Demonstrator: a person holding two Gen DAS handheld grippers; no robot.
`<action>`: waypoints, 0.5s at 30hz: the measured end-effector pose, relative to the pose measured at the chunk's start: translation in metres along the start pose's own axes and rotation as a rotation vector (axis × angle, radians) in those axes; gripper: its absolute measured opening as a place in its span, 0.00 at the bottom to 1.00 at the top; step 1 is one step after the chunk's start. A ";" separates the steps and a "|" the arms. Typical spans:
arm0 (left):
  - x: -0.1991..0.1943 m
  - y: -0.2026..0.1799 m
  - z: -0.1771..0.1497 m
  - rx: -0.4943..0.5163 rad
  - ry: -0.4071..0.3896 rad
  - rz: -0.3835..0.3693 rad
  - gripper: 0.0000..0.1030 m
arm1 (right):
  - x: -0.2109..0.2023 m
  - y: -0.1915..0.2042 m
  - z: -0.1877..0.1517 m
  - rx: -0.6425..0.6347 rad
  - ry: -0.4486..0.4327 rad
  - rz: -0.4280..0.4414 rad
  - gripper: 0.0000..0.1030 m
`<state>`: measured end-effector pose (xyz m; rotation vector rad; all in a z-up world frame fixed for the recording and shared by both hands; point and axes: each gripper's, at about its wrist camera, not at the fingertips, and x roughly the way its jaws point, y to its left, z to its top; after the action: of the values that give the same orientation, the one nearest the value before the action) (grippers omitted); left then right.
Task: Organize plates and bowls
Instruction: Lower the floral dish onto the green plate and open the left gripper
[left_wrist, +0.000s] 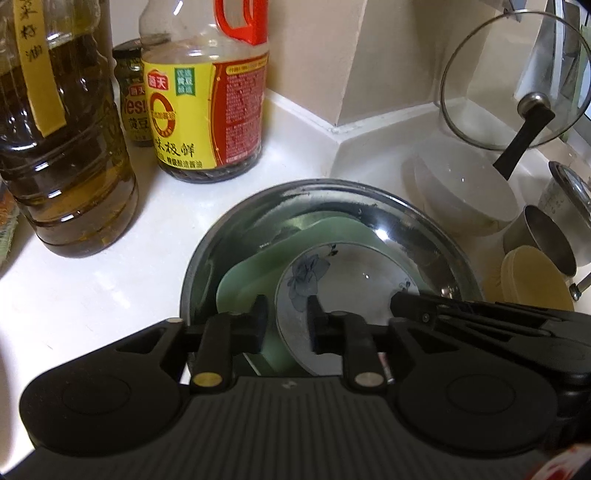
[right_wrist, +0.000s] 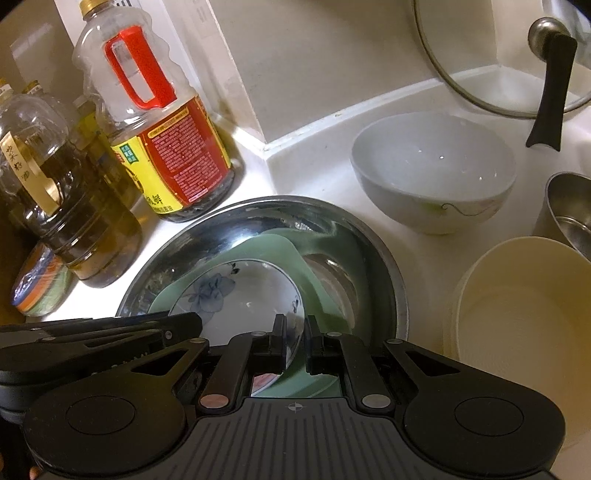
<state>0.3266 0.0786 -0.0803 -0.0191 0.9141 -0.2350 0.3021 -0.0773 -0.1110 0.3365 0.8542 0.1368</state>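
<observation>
A steel basin (left_wrist: 424, 225) (right_wrist: 369, 236) sits on the white counter. Inside it lies a green square plate (left_wrist: 258, 258) (right_wrist: 325, 288), with a white floral bowl (left_wrist: 354, 280) (right_wrist: 236, 291) on top. My left gripper (left_wrist: 286, 319) straddles the floral bowl's left rim, jaws a little apart. My right gripper (right_wrist: 294, 341) has its jaws narrowly apart around the bowl's right rim. A plain white bowl (left_wrist: 465, 188) (right_wrist: 432, 170) stands behind the basin. Cream bowls (left_wrist: 532, 277) (right_wrist: 517, 325) stand to the right.
A soy sauce bottle (left_wrist: 207, 92) (right_wrist: 166, 140), an oil bottle (left_wrist: 55, 147) (right_wrist: 74, 206) and a jar (left_wrist: 131, 96) stand at the back left. A glass pot lid (left_wrist: 513, 74) (right_wrist: 498, 55) leans on the wall. A steel cup (left_wrist: 543, 236) (right_wrist: 569, 210) sits at right.
</observation>
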 end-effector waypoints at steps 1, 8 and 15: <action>-0.001 0.001 0.000 0.001 -0.003 0.003 0.25 | -0.001 0.001 0.000 -0.006 -0.007 0.001 0.09; -0.021 0.009 -0.001 -0.023 -0.024 0.008 0.34 | -0.019 0.004 0.002 -0.028 -0.057 0.029 0.31; -0.058 0.010 -0.011 -0.029 -0.044 0.036 0.46 | -0.052 0.007 -0.004 -0.040 -0.090 0.081 0.51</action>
<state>0.2854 0.1013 -0.0428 -0.0341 0.8730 -0.1871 0.2652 -0.0825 -0.0738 0.3375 0.7478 0.2125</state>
